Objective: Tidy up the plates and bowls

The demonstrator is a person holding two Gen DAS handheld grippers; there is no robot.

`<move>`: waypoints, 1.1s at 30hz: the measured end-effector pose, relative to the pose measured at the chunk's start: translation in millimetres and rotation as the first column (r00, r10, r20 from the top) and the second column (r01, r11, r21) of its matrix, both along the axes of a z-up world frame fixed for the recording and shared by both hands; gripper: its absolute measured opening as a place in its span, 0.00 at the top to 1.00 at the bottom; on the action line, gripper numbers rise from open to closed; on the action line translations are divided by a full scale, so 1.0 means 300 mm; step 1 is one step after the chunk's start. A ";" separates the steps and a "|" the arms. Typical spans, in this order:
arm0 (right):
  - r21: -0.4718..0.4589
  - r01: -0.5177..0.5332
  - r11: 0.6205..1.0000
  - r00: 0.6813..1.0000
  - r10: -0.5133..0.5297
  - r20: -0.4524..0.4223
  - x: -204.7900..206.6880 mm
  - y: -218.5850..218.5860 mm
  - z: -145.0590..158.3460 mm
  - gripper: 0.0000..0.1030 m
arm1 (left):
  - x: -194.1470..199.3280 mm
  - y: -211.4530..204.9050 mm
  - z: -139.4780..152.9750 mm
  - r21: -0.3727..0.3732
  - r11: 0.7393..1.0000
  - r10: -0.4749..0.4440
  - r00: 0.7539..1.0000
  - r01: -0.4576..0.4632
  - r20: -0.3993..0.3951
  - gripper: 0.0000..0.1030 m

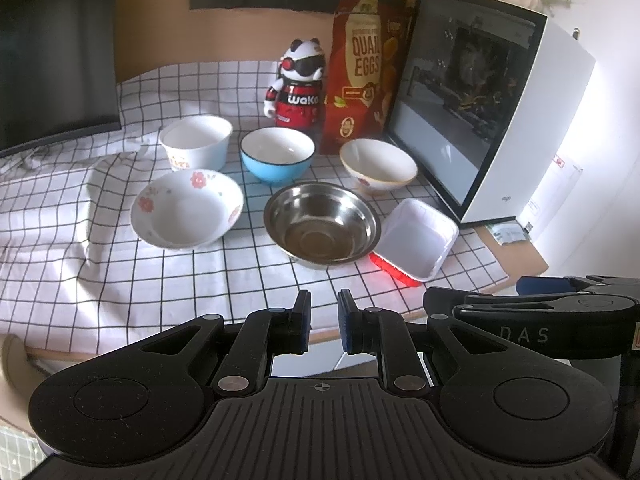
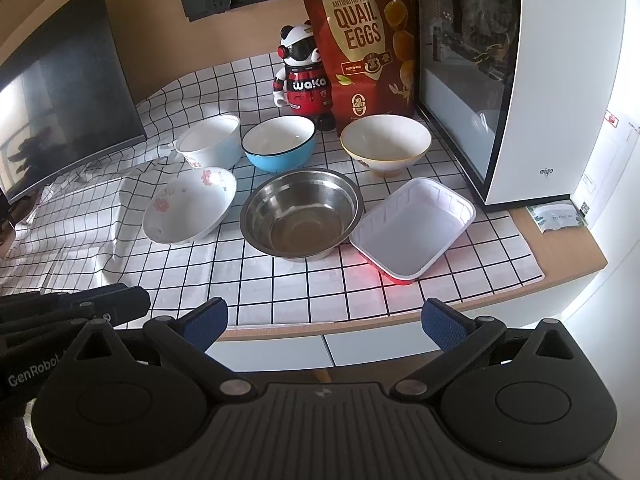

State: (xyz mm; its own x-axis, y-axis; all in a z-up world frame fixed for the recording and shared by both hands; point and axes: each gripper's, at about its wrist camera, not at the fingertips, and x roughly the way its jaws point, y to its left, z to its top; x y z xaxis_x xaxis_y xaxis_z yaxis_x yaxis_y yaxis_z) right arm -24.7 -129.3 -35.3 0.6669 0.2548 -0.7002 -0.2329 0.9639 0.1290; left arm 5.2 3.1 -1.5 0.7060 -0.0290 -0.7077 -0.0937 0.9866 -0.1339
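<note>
While both grippers hang over the near edge of the checked tablecloth (image 2: pixel 280 280), six dishes sit untouched on it.

Taking the round stainless-steel bowl (image 2: pixel 302 212) as landmark: a white bowl with pink flowers (image 2: pixel 188 206) lies just left of it, tilted; a white rectangular tray with a red underside (image 2: pixel 412 232) touches its right side; behind it stand a white cylindrical cup-bowl (image 2: pixel 212 140), a blue enamel bowl (image 2: pixel 278 148) and a cream footed bowl (image 2: pixel 386 144). Left gripper (image 1: pixel 323 324): jaws nearly together, empty. Right gripper (image 2: pixel 324 326): jaws wide, empty.
</note>
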 end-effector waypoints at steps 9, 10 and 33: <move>-0.005 0.000 1.000 1.000 0.000 -0.007 -0.007 0.002 -0.004 0.00 | -0.004 0.002 -0.009 -0.005 1.000 0.003 1.000 -0.003 -0.012 0.82; -0.006 0.000 1.000 1.000 0.000 -0.007 -0.007 0.001 -0.004 0.00 | -0.003 0.003 -0.010 -0.007 1.000 0.002 1.000 -0.002 -0.015 0.82; -0.013 0.039 0.999 0.999 -0.038 0.021 0.038 0.020 -0.019 0.00 | 0.053 0.055 -0.040 -0.094 0.996 0.000 1.000 -0.002 -0.023 0.82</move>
